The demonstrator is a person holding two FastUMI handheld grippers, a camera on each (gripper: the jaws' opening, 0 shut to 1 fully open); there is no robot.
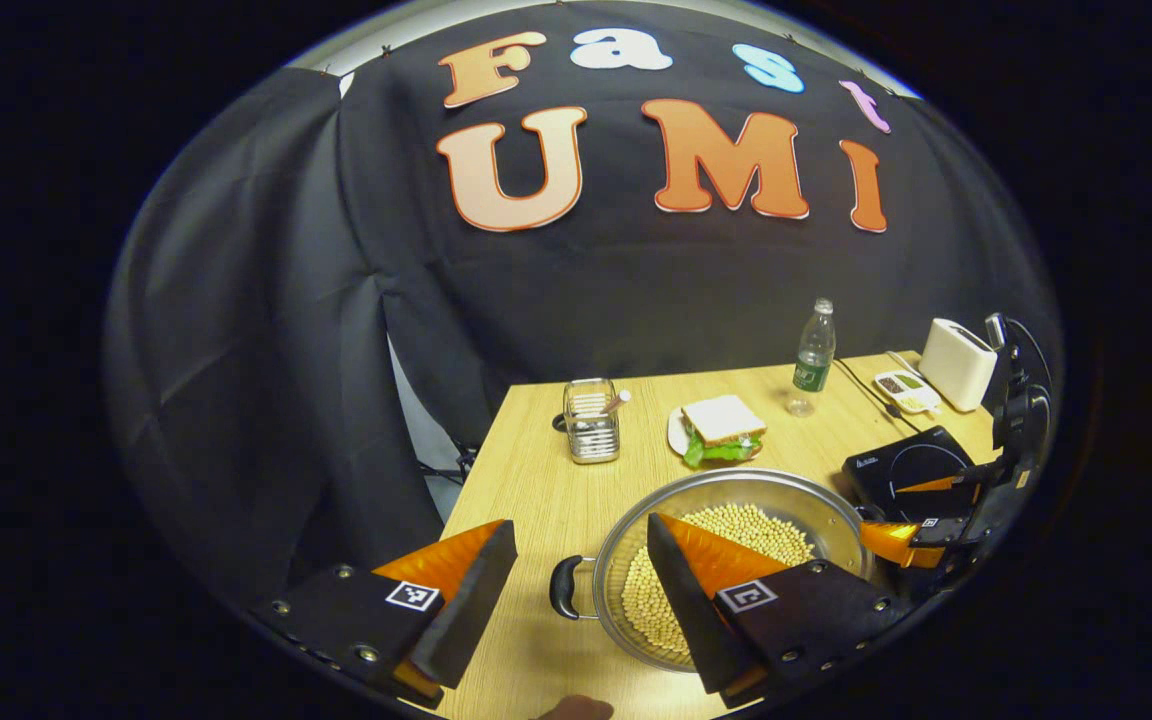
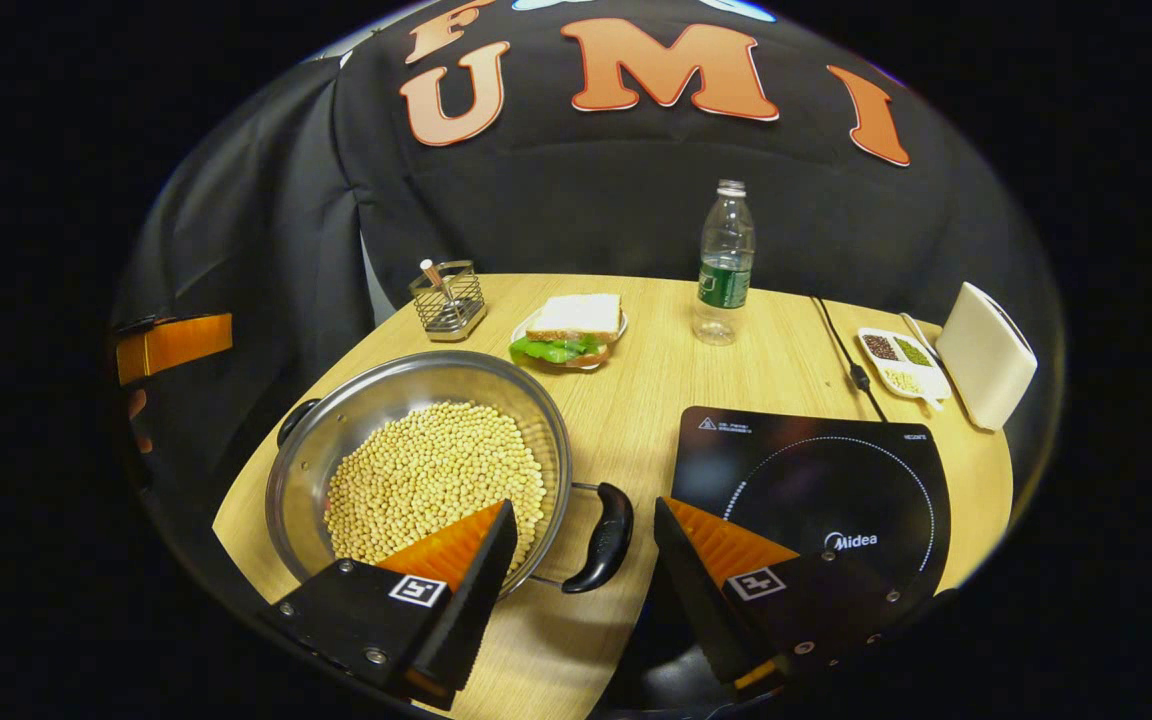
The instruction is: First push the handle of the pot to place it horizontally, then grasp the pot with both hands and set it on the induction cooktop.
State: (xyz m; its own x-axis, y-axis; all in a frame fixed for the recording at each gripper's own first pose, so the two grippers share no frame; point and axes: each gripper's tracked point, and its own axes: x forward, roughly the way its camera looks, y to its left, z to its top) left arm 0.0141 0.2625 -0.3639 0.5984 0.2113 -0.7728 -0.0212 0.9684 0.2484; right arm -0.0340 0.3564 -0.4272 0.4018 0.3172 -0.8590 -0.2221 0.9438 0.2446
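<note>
Pot (image 2: 416,450): it sits on the table (image 2: 656,400), full of pale beans, just left of the induction cooktop (image 2: 816,480) and not on it.
Pot handles: my right-side handle (image 2: 601,537) points toward the cooktop; the other handle (image 1: 566,587) is on the pot's far side from it.
My left tongs (image 1: 581,575): wide open, straddling that far handle, gripping nothing.
My right tongs (image 2: 584,550): wide open around the near handle, beside the cooktop's edge, gripping nothing.
Behind the pot: a sandwich plate (image 2: 568,330) and a bottle (image 2: 724,265).

Silver pot (image 2: 416,400) of pale-yellow beans (image 2: 431,475), black induction cooktop (image 2: 816,480).
</note>
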